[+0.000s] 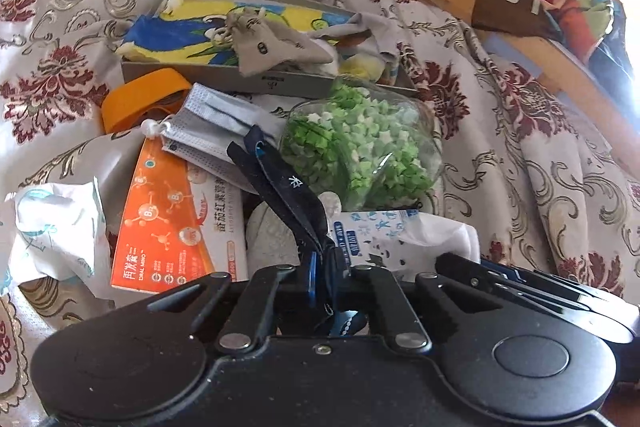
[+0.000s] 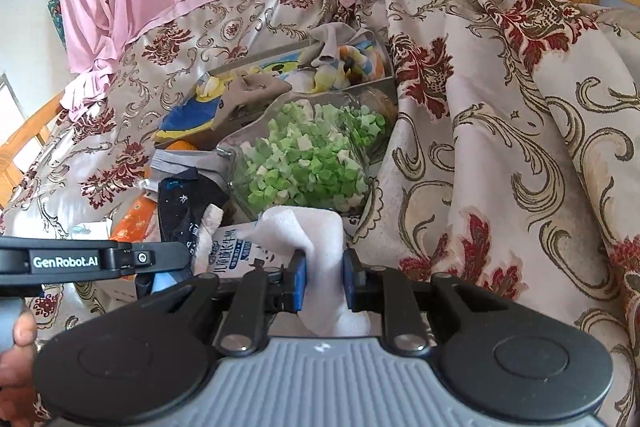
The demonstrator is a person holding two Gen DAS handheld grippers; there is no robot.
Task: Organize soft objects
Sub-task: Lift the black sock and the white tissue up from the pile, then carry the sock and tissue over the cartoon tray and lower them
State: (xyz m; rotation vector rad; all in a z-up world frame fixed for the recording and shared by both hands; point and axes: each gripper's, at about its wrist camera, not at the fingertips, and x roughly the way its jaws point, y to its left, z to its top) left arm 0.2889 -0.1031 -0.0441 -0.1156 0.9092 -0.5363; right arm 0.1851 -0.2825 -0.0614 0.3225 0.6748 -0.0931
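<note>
The jaws of the left gripper (image 1: 322,263) are pressed together on a dark navy sock (image 1: 280,183), which rises over the clutter on the bed. The right gripper (image 2: 324,281) pinches a white sock (image 2: 316,247), its lower end hidden behind the body. Beyond lie a clear bag of green paper stars (image 2: 304,163) and a grey box (image 1: 224,79) of cloths on the floral bedspread (image 2: 500,147).

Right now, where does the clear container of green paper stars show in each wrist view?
Left wrist view: the clear container of green paper stars sits centre, slightly right, just past the dark sock pinched in the left claw.
Right wrist view: centre, directly beyond the white sock in the right claw.
Shared landmark: the grey box behind the container.
</note>
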